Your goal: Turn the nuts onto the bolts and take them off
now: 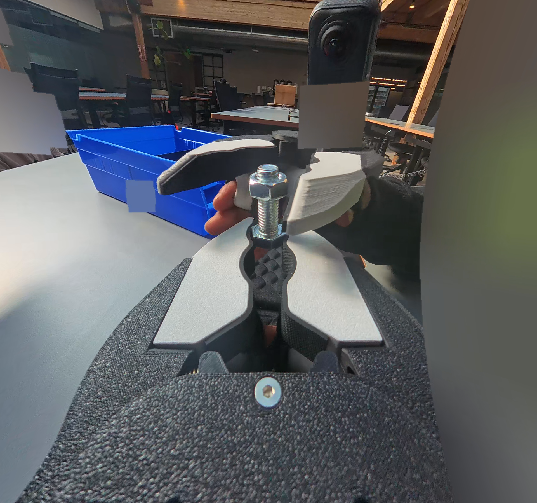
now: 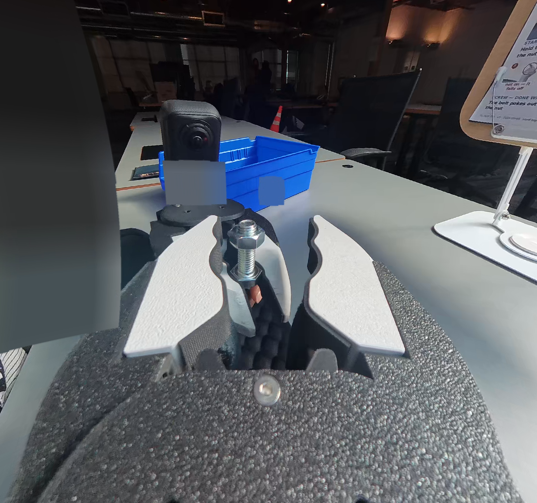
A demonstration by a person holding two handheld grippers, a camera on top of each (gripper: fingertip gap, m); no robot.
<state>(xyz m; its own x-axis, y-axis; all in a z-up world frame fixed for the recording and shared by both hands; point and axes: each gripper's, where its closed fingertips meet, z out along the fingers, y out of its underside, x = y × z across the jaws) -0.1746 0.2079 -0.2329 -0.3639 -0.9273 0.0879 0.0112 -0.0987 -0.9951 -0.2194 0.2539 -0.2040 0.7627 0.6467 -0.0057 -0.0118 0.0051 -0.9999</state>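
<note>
A silver bolt [image 1: 268,215] stands upright with its hex head down. My left gripper [image 1: 268,237] is shut on that head. A silver nut [image 1: 268,188] sits on the thread near the bolt's top end. My right gripper [image 2: 264,223] faces the left one and is open. Its fingers [image 1: 322,195] stand on either side of the nut. In the right wrist view the nut [image 2: 246,237] is close to the left finger [image 2: 180,282], and the right finger [image 2: 348,288] is well apart from it. A hand [image 1: 223,210] holds the right gripper.
A blue plastic bin [image 1: 130,166] stands on the grey table [image 1: 58,256] behind the grippers; it also shows in the right wrist view [image 2: 279,163]. A white stand [image 2: 476,233] with an instruction sheet on a board [image 2: 505,82] is at the right. Across from one pair of fingers to the other is roughly 6 cm.
</note>
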